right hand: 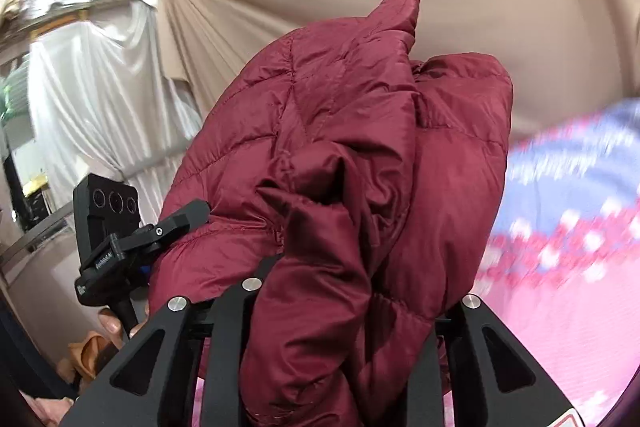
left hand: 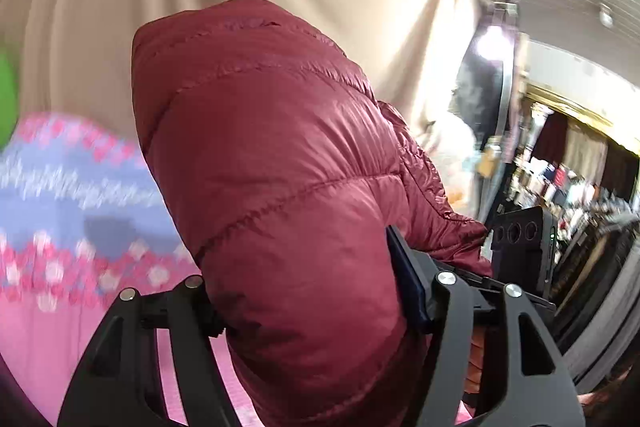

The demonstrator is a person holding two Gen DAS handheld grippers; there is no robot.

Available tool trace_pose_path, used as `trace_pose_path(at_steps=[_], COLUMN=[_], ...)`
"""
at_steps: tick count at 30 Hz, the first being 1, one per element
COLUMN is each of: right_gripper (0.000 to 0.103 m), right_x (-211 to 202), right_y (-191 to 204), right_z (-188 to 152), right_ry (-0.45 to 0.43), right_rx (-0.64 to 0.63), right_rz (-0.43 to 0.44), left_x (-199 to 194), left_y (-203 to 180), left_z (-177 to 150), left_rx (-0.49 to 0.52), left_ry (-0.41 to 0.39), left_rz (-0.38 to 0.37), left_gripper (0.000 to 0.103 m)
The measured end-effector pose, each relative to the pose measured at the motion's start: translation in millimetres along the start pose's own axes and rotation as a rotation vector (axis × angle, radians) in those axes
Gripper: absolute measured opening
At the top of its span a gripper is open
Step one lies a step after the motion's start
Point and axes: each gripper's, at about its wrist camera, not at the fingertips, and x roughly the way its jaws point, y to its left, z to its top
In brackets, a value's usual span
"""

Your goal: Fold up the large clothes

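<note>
The left tongs (left hand: 308, 299) grip the puffy red jacket (left hand: 272, 163) in a wide bite. The right tongs (right hand: 340, 307) pinch a thinner bunch of it, above a pink patterned bed cover (right hand: 568, 267).

The maroon puffer jacket (left hand: 280, 163) bulges over both grippers, hiding the fingertips of the left gripper (left hand: 312, 291) and of the right gripper (right hand: 340, 307); its lower part runs off the bottom edge in both views. Beside the jacket, the pink and blue patterned cloth (left hand: 72, 211) is smeared by motion blur. The shelves (left hand: 560, 187) behind the jacket are too blurred to tell their contents.
</note>
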Motion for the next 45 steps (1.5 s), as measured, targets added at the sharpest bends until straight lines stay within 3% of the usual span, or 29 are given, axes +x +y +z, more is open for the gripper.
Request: trace_pose_path(at_steps=[5,9,12,17,19,20,23,26,28,29,31,34,37,39,41,42,45], right_gripper=[0.026,0.029,0.045,0.055,0.061,0.061,0.066,0.062,0.041,0.036,0.023,0.020,0.019,0.025,0.028,0.036,0.044], right_x=[85.6,121.1,122.9,84.6,60.5,57.1,56.9,83.3,91.5,91.3,86.9,75.4,73.8,76.9,67.1,60.4,31.7], right_y=[-53.7,-88.8,-96.5,-115.7,-127.4,-125.4,-133.3,-132.3,-128.9,-124.3,-111.0,-90.6,-88.3,-98.8,-108.5,-107.6,-90.2], right_z=[-52.2,-95.3,-107.9,-113.5,-110.7,-109.8,-109.2,-118.8,-127.9,-128.7,-126.2,-124.0,-137.9,-148.6,-150.1,-146.4,-131.0], right_ry=[0.175,0.260,0.264,0.278,0.256,0.253,0.284,0.370,0.393,0.386,0.381,0.346,0.351,0.364,0.372,0.369,0.329], right_rx=[0.148,0.207,0.216,0.262,0.281,0.293,0.343,0.370,0.399,0.397,0.380,0.392,0.369,0.377,0.437,0.435,0.338], right_rz=[-0.066,-0.115,-0.119,-0.140,-0.138,-0.126,-0.073,-0.087,-0.055,-0.048,-0.006,0.093,0.022,-0.052,-0.047,-0.061,-0.148], left_x=[63.0,85.4,84.8,63.7,43.7,37.9,34.4,53.8,64.1,70.1,76.9,83.2,91.7,92.0,78.1,67.9,28.4], left_y=[90.2,144.1,149.4,149.0,140.6,136.3,131.7,147.4,157.7,162.8,163.3,162.2,167.4,164.6,150.5,140.8,103.7], left_z=[-57.1,-98.5,-108.6,-107.2,-105.2,-105.5,-108.6,-110.3,-112.4,-112.3,-106.7,-92.0,-88.8,-95.6,-95.3,-93.8,-94.4], left_rx=[-0.170,-0.273,-0.223,-0.244,-0.231,-0.224,-0.230,-0.299,-0.362,-0.392,-0.366,-0.288,-0.235,-0.205,-0.166,-0.143,-0.037], left_ry=[0.171,0.259,0.262,0.311,0.299,0.286,0.278,0.307,0.331,0.341,0.353,0.372,0.411,0.417,0.389,0.372,0.314], left_rz=[0.109,0.150,0.149,0.153,0.170,0.175,0.168,0.205,0.180,0.155,0.151,0.153,0.157,0.179,0.219,0.232,0.283], left_gripper=[0.063,0.064,0.068,0.070,0.082,0.096,0.098,0.097,0.095,0.092,0.086,0.080,0.080,0.082,0.081,0.081,0.085])
